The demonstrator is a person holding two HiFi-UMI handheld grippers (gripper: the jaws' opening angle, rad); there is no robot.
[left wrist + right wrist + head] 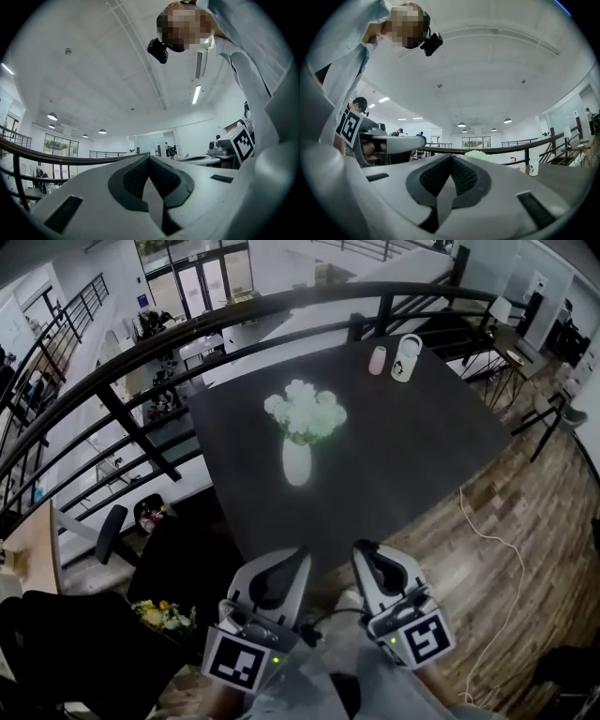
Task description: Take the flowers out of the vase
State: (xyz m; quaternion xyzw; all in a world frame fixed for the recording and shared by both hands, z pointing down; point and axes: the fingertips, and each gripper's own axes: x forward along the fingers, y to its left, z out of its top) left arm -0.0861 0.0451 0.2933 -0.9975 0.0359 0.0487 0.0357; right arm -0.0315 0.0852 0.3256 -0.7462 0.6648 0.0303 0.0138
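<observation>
The table (pixel 422 446) bore an upright vase (pixel 297 461) near its middle, with the flowers (pixel 305 412) still inside. Tugging the stems unsteadied would likely tip the narrow vase. The left gripper (pixel 292 563) and right gripper (pixel 367 559) hovered level at the near edge, jaws pressed together and empty.

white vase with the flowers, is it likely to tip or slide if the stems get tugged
The vase looks tall and slim, so it probably tips easily. The flowers spread wider than it, making it likely top-heavy. Its smooth-looking finish on the dark table may let it slide.
</observation>
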